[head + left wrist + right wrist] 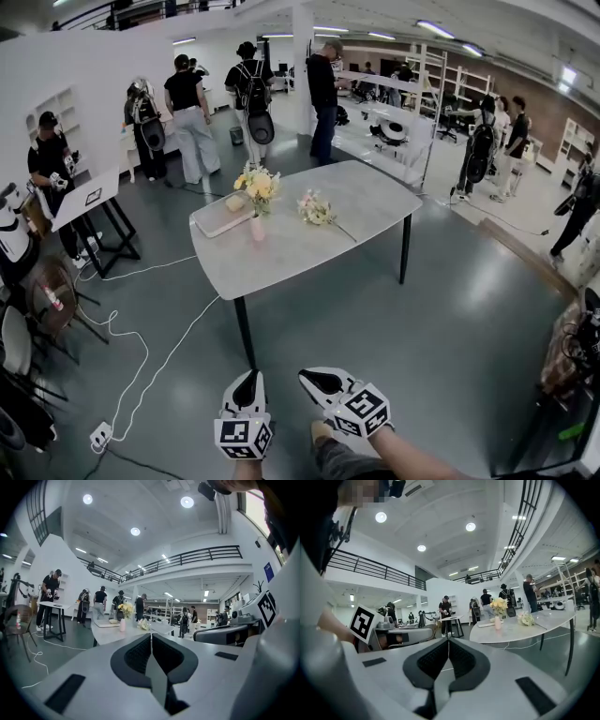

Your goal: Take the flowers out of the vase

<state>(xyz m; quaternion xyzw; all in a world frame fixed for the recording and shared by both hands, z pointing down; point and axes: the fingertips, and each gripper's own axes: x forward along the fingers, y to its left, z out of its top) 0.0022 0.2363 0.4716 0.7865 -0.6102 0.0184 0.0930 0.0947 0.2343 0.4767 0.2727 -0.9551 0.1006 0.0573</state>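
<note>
Pink vase [257,228] with yellow flowers [257,185] stands on the left part of the grey table [375,211], far from both grippers. Left gripper [248,377] and right gripper [315,379] have jaws pressed together and hold nothing. Risks: the slim vase probably tips if stems get pulled sideways; the floor cable [187,330] may snag feet.

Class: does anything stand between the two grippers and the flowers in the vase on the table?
Nothing visible does. The left gripper and right gripper, both shut, hang short of the table; only floor and its top lie before the flowers in the vase. The loose bunch lies aside, right of it.
</note>
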